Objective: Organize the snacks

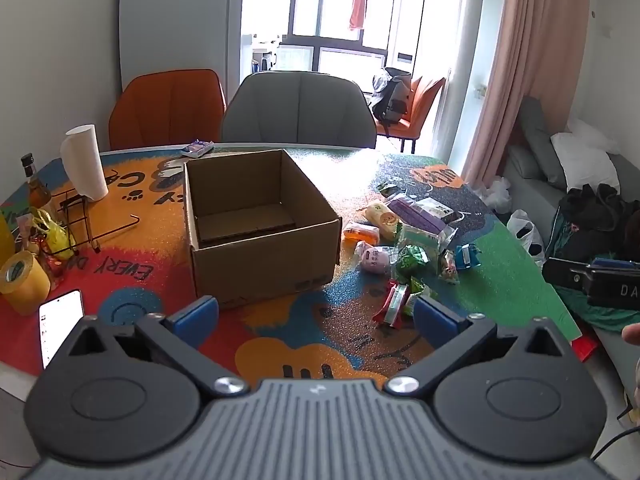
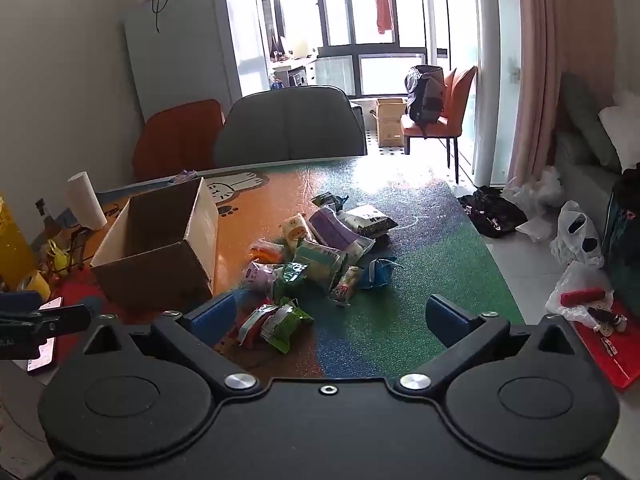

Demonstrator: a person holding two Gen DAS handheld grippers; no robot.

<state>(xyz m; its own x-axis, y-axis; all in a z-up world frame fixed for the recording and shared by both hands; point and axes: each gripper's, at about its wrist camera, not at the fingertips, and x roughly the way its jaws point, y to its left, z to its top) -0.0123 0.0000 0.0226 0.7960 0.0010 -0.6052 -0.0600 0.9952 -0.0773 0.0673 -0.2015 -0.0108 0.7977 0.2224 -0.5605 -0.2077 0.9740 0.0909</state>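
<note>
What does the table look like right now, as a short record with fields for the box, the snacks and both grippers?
box: cardboard box, open top, no snacks visible inside
snacks: pile of wrapped snacks loose on the table, beside the box
nearest packets: red and green packets at the pile's near edge
left gripper: open, holding nothing
right gripper: open, holding nothing

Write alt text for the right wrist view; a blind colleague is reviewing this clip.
Open, empty tongs hover over a colourful table above a pile of wrapped snacks. An open cardboard box stands left of the pile, with a paper towel roll behind it and a grey chair at the far side.
</note>
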